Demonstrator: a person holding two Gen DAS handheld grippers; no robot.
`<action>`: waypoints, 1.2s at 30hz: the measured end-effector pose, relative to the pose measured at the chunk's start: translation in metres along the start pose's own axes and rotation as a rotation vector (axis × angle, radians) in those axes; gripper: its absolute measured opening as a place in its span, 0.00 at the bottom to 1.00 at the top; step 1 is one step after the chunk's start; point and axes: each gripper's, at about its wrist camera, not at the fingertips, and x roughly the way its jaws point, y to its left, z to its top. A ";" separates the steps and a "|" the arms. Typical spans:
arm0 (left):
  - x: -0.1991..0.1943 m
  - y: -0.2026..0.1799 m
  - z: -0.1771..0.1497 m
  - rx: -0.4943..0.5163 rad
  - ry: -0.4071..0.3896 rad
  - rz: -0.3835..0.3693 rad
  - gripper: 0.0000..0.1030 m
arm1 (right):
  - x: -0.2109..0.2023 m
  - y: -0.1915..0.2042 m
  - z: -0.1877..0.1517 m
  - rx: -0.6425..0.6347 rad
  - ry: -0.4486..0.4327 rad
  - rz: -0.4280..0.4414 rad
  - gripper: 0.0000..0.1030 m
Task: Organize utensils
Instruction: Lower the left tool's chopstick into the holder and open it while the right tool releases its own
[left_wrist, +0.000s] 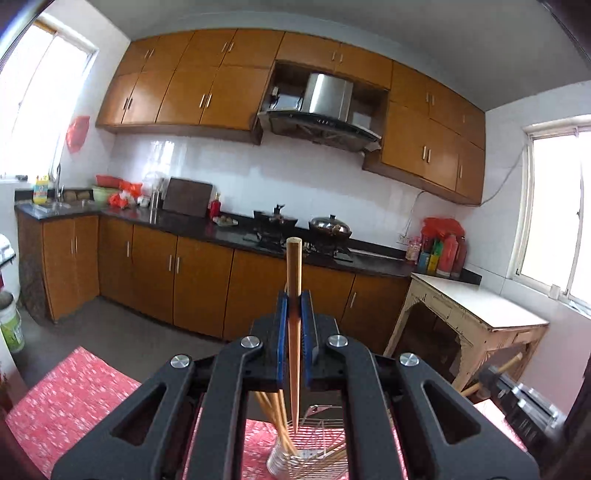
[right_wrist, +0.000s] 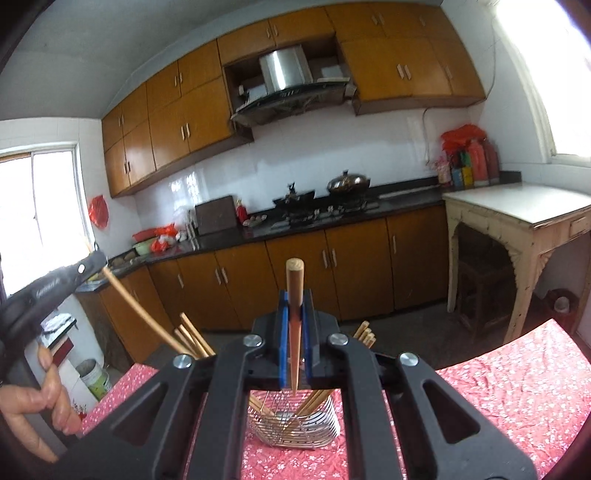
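Left gripper (left_wrist: 294, 301): we clamp one chopstick (left_wrist: 294, 280) upright, tip above the wire holder (left_wrist: 317, 448).
Right gripper (right_wrist: 294, 301): we pinch another chopstick (right_wrist: 294, 284) over that holder's right side.
Holder: on the red tablecloth (right_wrist: 517, 384), chopsticks already inside.
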 end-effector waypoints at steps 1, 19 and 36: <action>0.006 0.000 -0.004 -0.004 0.015 -0.003 0.07 | 0.007 0.000 -0.002 -0.004 0.018 0.006 0.08; 0.062 0.010 -0.064 -0.002 0.230 -0.030 0.07 | 0.073 -0.017 -0.036 0.080 0.190 0.062 0.08; 0.068 0.017 -0.068 0.016 0.266 -0.014 0.23 | 0.072 -0.038 -0.040 0.092 0.153 -0.053 0.41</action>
